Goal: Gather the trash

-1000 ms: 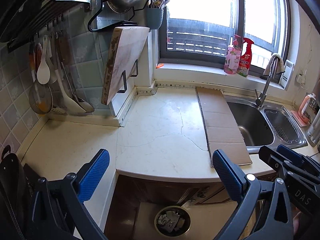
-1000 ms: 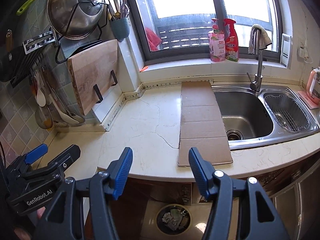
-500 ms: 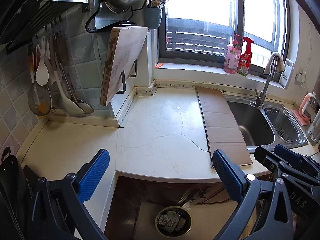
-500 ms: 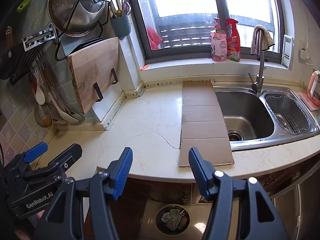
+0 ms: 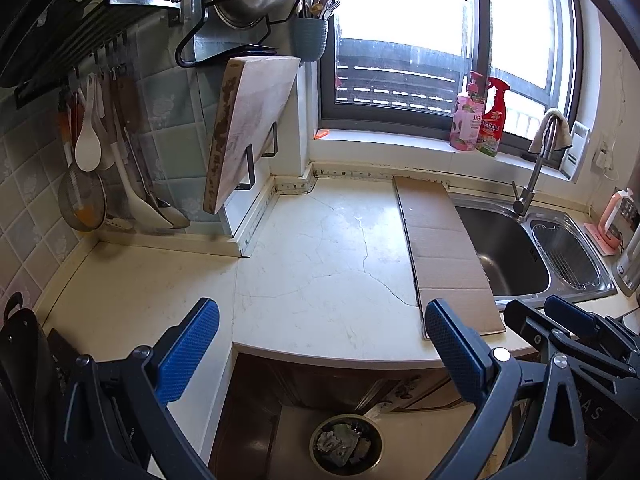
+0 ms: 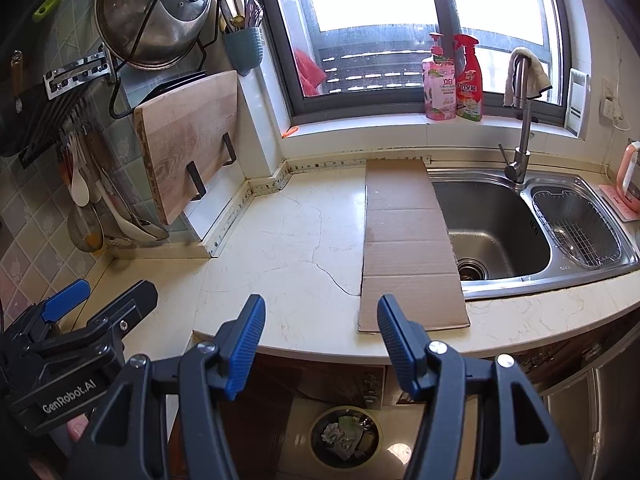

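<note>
A round trash bin (image 5: pixel 346 445) with crumpled paper scraps inside stands on the floor below the counter edge; it also shows in the right wrist view (image 6: pixel 345 436). My left gripper (image 5: pixel 320 344) is open and empty, held above the counter's front edge. My right gripper (image 6: pixel 320 334) is open and empty, above the same edge, to the right of the left one. A flat strip of cardboard (image 6: pixel 408 248) lies on the counter (image 6: pixel 280 264) beside the sink (image 6: pixel 496 232); it also shows in the left wrist view (image 5: pixel 444 248).
A wooden cutting board (image 6: pixel 188 152) leans on a wall rack at the left, with hanging utensils (image 5: pixel 92 152) beside it. Two spray bottles (image 6: pixel 452 80) stand on the windowsill. A faucet (image 6: pixel 520 120) rises behind the sink. A pink item (image 6: pixel 628 184) sits at the far right.
Both grippers have drifted slightly back and up from the counter; their jaws stay open. Nothing on the counter has moved.
</note>
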A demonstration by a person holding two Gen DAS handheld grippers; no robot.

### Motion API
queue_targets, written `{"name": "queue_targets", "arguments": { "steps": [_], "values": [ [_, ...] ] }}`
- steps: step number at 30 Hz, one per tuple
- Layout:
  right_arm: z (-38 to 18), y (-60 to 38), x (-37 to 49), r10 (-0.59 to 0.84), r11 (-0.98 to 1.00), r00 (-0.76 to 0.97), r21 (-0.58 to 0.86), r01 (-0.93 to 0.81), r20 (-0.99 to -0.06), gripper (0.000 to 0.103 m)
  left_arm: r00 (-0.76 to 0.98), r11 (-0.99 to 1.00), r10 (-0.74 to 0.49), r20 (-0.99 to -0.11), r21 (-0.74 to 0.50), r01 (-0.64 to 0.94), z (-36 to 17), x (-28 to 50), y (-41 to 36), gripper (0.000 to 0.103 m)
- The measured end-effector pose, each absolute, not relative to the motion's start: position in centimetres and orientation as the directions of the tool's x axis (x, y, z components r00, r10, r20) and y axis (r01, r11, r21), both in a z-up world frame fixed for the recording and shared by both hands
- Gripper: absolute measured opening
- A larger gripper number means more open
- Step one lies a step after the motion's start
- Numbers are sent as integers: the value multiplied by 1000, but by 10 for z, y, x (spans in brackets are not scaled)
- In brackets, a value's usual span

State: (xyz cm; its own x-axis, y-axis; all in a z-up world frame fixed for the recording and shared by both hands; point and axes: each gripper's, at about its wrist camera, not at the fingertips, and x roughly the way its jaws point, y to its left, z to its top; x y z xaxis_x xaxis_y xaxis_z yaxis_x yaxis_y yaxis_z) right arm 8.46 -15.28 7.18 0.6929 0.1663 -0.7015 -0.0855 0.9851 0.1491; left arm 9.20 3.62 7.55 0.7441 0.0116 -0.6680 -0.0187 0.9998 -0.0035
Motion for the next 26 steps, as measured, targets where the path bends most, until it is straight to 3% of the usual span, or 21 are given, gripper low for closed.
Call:
{"name": "queue_targets", "arguments": {
  "steps": [26],
  "values": [
    [73, -152, 84, 179, 983, 690, 155, -98, -701, 59, 741, 999, 38, -670, 15, -38, 74, 93, 30, 102]
  ]
}}
